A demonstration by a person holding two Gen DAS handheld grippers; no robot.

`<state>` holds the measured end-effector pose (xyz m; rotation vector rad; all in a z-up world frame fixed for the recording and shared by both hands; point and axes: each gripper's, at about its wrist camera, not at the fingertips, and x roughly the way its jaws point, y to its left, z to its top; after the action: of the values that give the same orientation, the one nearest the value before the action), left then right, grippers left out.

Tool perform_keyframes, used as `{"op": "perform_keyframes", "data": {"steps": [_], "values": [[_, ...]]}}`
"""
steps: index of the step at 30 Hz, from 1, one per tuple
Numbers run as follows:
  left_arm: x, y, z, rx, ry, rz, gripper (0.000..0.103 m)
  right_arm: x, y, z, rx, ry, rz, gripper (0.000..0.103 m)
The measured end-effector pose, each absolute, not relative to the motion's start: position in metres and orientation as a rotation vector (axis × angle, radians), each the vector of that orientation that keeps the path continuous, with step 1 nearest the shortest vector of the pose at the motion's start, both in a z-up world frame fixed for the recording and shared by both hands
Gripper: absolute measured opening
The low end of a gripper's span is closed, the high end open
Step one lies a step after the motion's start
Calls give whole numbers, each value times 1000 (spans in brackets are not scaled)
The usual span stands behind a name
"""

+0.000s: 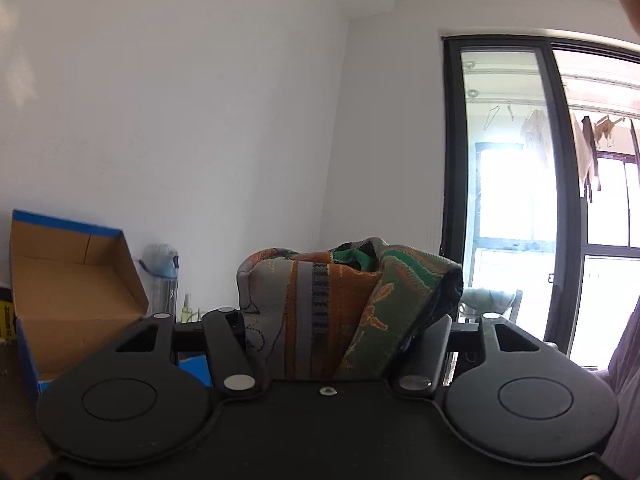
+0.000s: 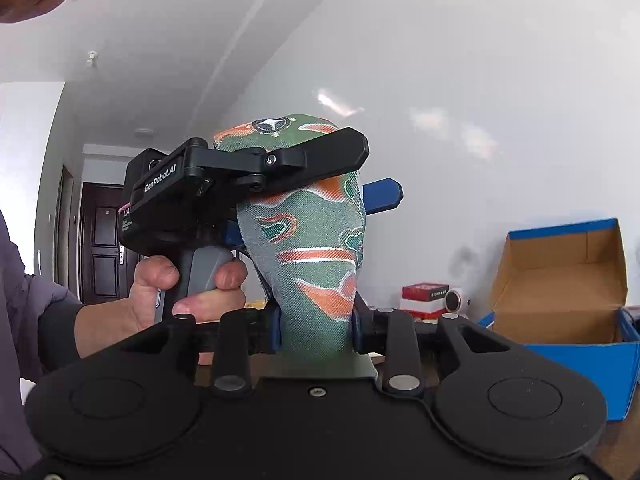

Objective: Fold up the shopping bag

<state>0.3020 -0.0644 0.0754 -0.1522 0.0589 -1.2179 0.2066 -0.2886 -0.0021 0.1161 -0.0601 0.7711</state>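
The green-and-orange patterned woven shopping bag (image 2: pixel 316 248) is bunched in the air, pinched low between the right gripper's (image 2: pixel 316 330) fingers, its top clamped by the left gripper (image 2: pixel 320 176)

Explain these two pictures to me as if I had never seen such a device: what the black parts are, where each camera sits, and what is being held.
No robot arm here: a person holds a hand-held gripper in each hand, and each carries a wide-angle camera looking along its two fingers. The black discs and bars at the bottom of each picture are that gripper's own mechanism.

The right camera shows the right gripper clamped on the low end of a bundled patterned shopping bag. Above, the person's hand holds the left gripper around the top of the bag.

The left camera looks along the left gripper, with the same bag between its fingers.

Behind stand an open cardboard box and a water bottle.
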Motion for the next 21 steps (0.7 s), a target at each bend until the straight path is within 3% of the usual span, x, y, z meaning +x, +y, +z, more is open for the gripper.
{"op": "perform_keyframes", "data": {"steps": [7, 21], "values": [[325, -74, 57, -152, 159, -1208, 52, 228, -298, -22, 159, 8, 746, 54], [327, -66, 57, -91, 127, -1073, 51, 207, -294, -22, 86, -8, 694, 63]]}}
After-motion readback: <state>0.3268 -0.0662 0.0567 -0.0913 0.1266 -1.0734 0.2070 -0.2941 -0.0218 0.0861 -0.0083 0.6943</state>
